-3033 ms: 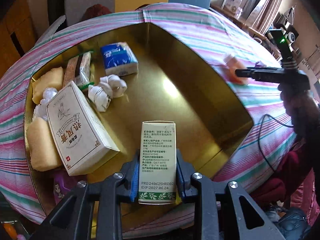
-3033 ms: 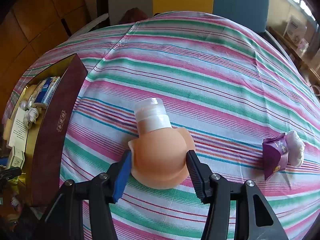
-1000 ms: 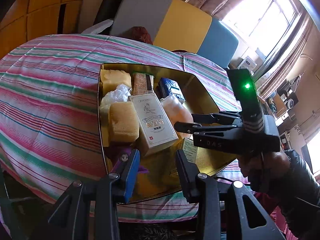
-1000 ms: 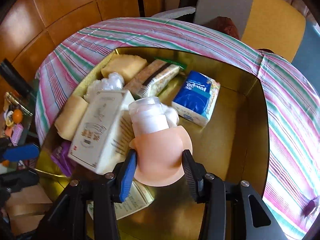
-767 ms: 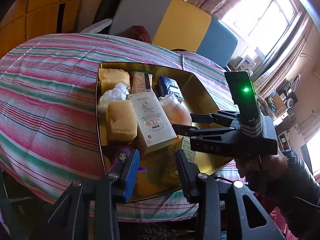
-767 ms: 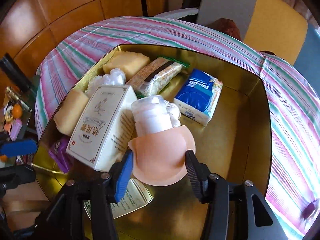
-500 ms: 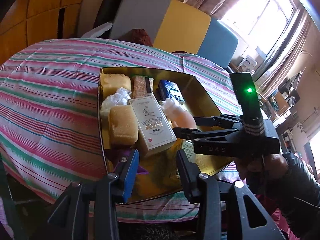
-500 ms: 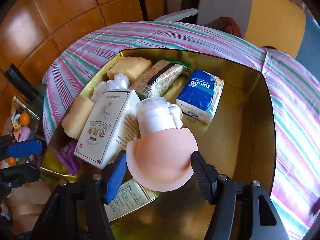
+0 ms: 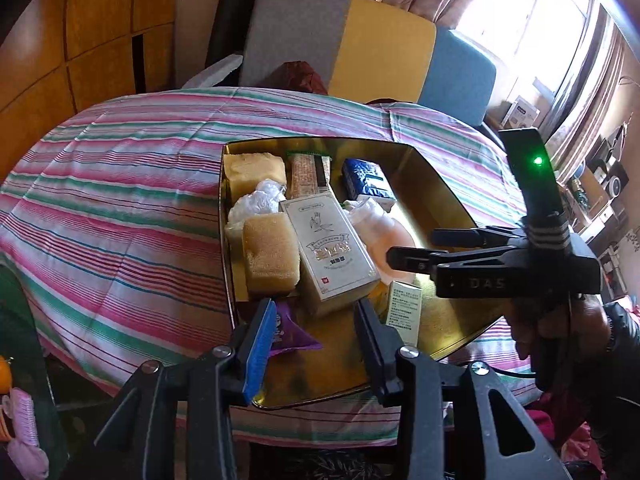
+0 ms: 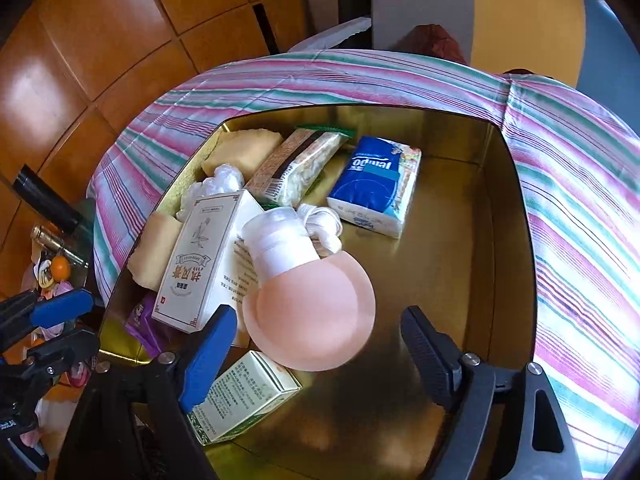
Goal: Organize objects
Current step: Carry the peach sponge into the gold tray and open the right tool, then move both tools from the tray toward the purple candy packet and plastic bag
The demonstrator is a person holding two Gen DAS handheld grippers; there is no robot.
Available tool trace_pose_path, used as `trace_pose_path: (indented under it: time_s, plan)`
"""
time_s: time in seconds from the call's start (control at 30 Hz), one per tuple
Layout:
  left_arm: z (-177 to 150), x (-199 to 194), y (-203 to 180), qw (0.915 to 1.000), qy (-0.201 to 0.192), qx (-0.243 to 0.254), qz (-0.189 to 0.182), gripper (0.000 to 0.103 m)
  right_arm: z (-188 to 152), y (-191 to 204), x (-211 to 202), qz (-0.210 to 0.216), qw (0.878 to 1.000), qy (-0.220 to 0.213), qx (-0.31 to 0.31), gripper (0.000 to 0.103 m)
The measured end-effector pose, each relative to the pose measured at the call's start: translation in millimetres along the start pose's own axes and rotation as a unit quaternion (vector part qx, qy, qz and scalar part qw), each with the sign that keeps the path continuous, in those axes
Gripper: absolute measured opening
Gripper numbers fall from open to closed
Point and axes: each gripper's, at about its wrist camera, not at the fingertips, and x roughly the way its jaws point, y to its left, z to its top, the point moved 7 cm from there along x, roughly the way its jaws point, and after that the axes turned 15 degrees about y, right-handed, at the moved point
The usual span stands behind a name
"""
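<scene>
A gold tin box [image 10: 496,264] sits on the striped tablecloth [image 9: 120,200]. My right gripper [image 10: 316,344] is open above the box; the peach bottle with a white cap [image 10: 312,312] lies free between its fingers, leaning on the white carton [image 10: 204,256]. In the left wrist view the bottle [image 9: 384,240] lies beside that carton [image 9: 332,256], with the right gripper [image 9: 412,248] over it. My left gripper [image 9: 316,332] is open and empty at the box's near edge.
The box also holds a blue tissue pack [image 10: 376,184], a snack bar [image 10: 296,168], yellow sponges [image 9: 270,256], white wrapped balls [image 10: 324,228], a purple packet [image 9: 288,332] and a green-white carton [image 10: 244,396]. A colourful sofa [image 9: 360,52] stands behind the table.
My right gripper brought the peach bottle into the box, then opened and let it go. My left gripper stayed open and empty at the box's near edge.
</scene>
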Motion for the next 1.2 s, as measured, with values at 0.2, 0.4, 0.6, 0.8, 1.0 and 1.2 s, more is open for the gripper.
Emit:
trace_pose_path:
  time_s: [0.2, 0.4, 0.6, 0.8, 1.0, 1.2]
  plan:
    - [0.0, -2.8, 1.4, 0.9993, -0.009, 0.002, 0.036, 0.041, -5.7, -5.6, -11.0, 0.002, 1.000, -0.016, 0.014, 0.089]
    - [0.0, -5.2, -0.3, 0.9989, -0.012, 0.007, 0.046, 0.041, -10.1, -7.0, -25.6, -0.007, 0.999, -0.037, 0.021, 0.092]
    - [-1.0, -6.3, -7.0, 0.9987, -0.013, 0.014, 0.047, 0.041, -14.0, -8.9, -36.9, -0.014, 0.998, -0.052, 0.023, 0.095]
    - [-1.4, -8.1, -12.5, 0.9984, -0.015, 0.022, 0.051, 0.041, -20.7, -15.9, -48.9, -0.010, 0.997, -0.067, 0.033, 0.099]
    - [-1.1, -8.2, -19.5, 0.9979, -0.015, 0.030, 0.054, 0.041, -29.2, -30.1, -61.4, -0.008, 0.996, -0.080, 0.051, 0.101]
    - [-0.2, -7.0, -25.9, 0.9976, -0.013, 0.038, 0.056, 0.041, -37.7, -48.4, -74.3, -0.008, 0.993, -0.093, 0.071, 0.103]
